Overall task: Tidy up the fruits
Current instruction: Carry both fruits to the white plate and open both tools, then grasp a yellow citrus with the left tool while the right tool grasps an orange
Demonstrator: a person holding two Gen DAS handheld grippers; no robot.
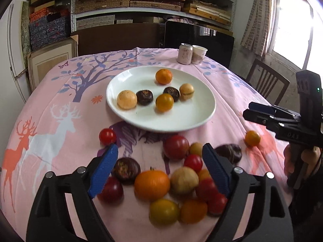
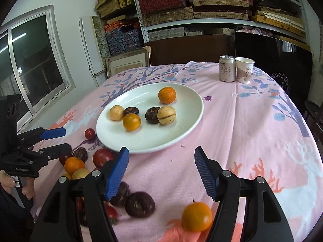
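Observation:
A white plate [image 1: 193,117] [image 2: 187,127] in the middle of the pink tablecloth holds several fruits: oranges, dark brown ones and tan ones. A pile of loose fruits lies in front of it, with an orange [image 1: 151,184] at its centre. My left gripper [image 1: 159,155] is open and empty, its blue pads over this pile. My right gripper [image 2: 161,157] is open and empty; a small orange fruit [image 2: 196,216] [image 1: 252,138] lies between its fingers near the right one, and a dark fruit [image 2: 139,204] lies to its left.
A drink can [image 2: 227,68] and a paper cup [image 2: 244,70] stand at the table's far edge. A red cherry tomato [image 1: 107,136] lies left of the plate. Chairs and shelves full of boxes stand behind the table.

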